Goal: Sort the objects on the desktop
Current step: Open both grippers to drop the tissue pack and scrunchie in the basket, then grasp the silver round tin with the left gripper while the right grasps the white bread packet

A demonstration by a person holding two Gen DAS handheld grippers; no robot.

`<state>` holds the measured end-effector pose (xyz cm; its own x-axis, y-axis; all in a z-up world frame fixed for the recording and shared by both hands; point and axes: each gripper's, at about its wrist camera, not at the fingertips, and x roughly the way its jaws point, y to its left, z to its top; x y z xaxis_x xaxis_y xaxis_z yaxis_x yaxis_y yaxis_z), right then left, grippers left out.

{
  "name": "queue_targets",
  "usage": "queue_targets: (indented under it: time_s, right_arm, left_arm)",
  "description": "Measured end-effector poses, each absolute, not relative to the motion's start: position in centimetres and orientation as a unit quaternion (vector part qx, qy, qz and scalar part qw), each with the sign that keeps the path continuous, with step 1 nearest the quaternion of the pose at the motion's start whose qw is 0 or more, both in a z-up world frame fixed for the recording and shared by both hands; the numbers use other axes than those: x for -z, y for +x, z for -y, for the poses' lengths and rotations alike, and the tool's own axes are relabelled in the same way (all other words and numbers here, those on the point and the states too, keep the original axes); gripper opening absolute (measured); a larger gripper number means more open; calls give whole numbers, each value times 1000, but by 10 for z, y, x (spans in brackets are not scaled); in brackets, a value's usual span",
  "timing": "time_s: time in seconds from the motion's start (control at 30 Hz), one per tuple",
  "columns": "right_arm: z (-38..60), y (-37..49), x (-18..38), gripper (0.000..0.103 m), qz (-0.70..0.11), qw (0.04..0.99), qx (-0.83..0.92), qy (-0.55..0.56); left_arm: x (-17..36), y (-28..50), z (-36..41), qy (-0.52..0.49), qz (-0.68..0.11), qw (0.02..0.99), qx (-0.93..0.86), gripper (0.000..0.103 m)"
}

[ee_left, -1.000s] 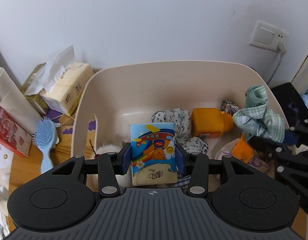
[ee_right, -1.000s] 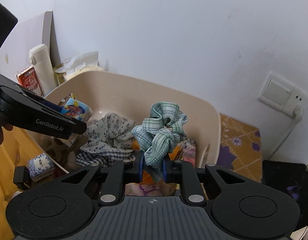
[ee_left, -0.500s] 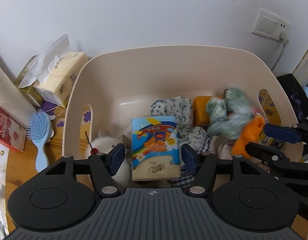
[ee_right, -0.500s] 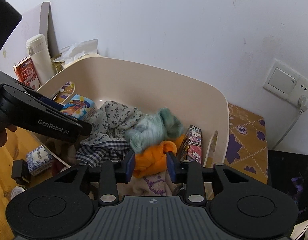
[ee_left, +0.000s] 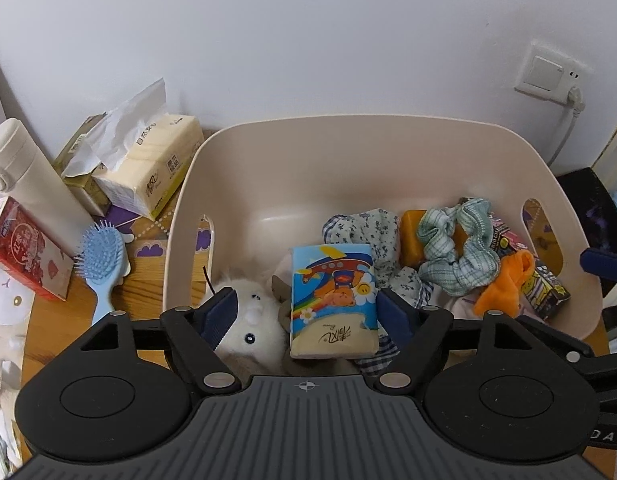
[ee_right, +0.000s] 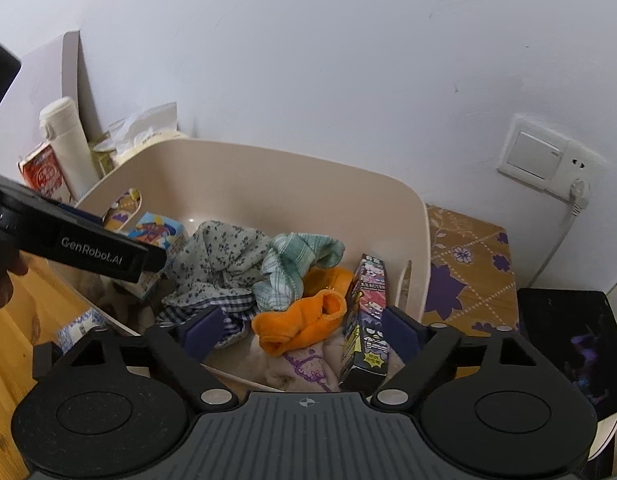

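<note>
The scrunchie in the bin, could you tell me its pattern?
The scrunchie is green-and-white checked, clearest in the left wrist view.

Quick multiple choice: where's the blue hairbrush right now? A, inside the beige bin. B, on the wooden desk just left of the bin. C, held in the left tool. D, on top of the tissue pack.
B: the blue hairbrush lies on the wooden desk outside the left wall of the beige bin, and the left tool is open and holds nothing.

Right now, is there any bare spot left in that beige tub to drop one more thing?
Yes: the tub floor shows bare at the back left, between its rear wall, the floral cloth and the tissue pack. The right half is crowded with the green scrunchie, orange cloth and cartoon box.
</note>
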<state>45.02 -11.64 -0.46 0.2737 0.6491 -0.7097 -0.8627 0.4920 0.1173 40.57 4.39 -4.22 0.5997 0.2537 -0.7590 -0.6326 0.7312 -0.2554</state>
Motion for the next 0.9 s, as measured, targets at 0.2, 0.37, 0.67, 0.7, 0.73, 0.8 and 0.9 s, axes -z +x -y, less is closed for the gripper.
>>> queue_targets:
  time_s: [0.2,0.37,0.67,0.7,0.73,0.8,0.9]
  right_arm:
    - [123,445,-3,95,-361,794,-470,-132]
    - [130,439,-9,97,-362,800,-464,-116]
    - [146,427,-18,103,-368,807,-454,-88]
    - [147,426,-18,103,-368,807,-454,-89]
    - [149,424,-19,103,-367,807,-454,-88]
    - [153,421,-20,103,-368,807,-453,-86]
    - [158,416,-19,103,-371,807,-452,-83]
  left_arm:
    - [36,395,-41,-256,-358,859,-261,78]
    - [31,382,-40,-259,-349,861,-265,78]
    - [20,354,-37,-257,-339,864,-270,78]
    - [19,351,-37,-258,-338,864,-270,78]
    - [18,347,-37,-259,-337,865,-268,78]
    - [17,341,-35,-260,-336,865,-266,78]
    - [16,331,-32,-264,-335,865,-265,78]
